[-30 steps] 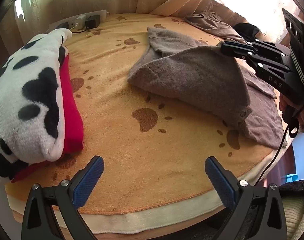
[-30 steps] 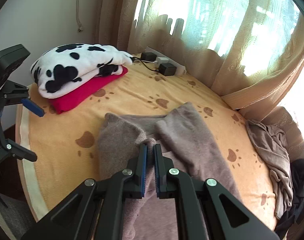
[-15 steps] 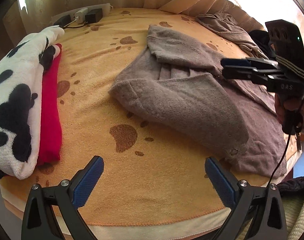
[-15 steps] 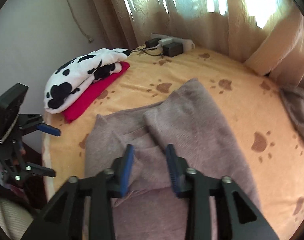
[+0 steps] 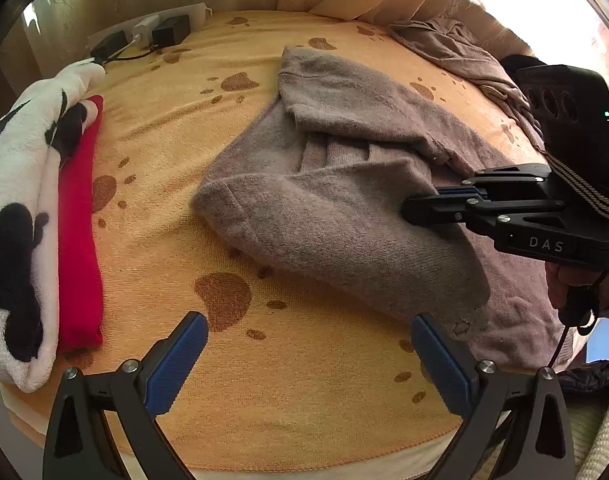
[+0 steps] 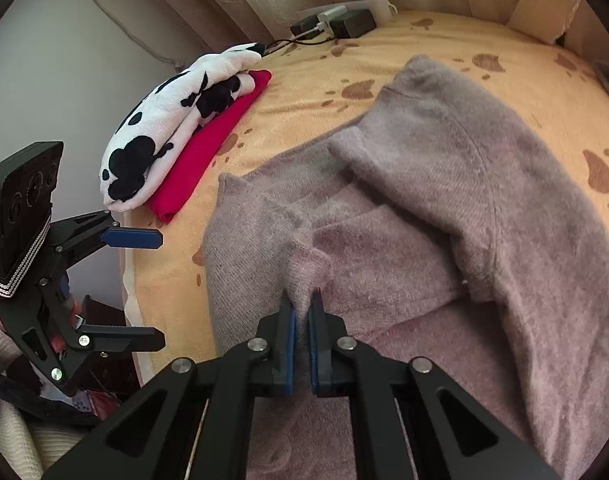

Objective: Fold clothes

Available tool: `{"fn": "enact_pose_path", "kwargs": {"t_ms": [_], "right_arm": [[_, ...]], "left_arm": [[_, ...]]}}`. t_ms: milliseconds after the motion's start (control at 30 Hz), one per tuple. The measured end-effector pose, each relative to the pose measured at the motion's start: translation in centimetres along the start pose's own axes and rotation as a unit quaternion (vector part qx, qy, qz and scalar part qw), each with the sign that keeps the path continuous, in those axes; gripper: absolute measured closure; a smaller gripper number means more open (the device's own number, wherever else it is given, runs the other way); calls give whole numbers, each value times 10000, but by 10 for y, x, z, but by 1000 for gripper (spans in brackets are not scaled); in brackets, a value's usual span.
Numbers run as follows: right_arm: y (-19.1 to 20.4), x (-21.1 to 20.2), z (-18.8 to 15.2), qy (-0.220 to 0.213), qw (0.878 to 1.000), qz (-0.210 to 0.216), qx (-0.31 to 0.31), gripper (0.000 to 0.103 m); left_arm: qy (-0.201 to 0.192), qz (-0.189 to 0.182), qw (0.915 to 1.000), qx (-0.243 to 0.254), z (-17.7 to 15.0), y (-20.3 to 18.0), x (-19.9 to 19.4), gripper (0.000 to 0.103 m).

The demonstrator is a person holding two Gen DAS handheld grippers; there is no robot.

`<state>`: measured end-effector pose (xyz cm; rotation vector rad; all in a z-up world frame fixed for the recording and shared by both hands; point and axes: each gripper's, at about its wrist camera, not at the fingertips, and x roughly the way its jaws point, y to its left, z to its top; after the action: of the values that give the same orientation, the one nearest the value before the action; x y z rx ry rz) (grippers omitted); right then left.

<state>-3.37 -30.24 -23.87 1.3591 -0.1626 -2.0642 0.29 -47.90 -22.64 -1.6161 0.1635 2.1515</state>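
Grey-brown sweater (image 5: 344, 208) sprawled across the paw-print blanket (image 5: 264, 380), both sleeves already crossed over the chest. Right gripper (image 6: 300, 300) just snapped shut, pinching a little ridge of knit near the front sleeve. Left gripper (image 5: 304, 360) hanging wide open over bare blanket, nothing in it. Looks like mid-fold, sleeves done, body still long. Next up probably: lift that pinch, grab the hem side with the free claw, flip over evenly without dragging the sleeves loose.

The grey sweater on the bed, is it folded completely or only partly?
Partly folded. On the grey sweater both sleeves lie crossed over the body, which is still spread long.
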Motion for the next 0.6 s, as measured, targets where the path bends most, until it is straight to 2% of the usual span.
{"fn": "enact_pose_path", "kwargs": {"t_ms": [100,200,333,433,600], "right_arm": [[13,-17,10,-210,9975,-421,-527,96],[22,-33,27,-463,9899,-823,-1057,96],[14,-36,52,-594,9794,-1267,-1459,96],[-10,-25,60,-460,9811,-1318,-1340,96],[-39,-4,58,-332,9858,-1176,-1153,96]], "left_arm": [[-45,-51,10000,-36,3,-1,0,0],[-123,-118,9998,-59,8,-3,-1,0],[-210,-167,9996,-51,15,-8,-1,0],[-236,-187,9995,-8,19,-13,-1,0],[-323,-248,9991,128,29,-21,-4,0]]}}
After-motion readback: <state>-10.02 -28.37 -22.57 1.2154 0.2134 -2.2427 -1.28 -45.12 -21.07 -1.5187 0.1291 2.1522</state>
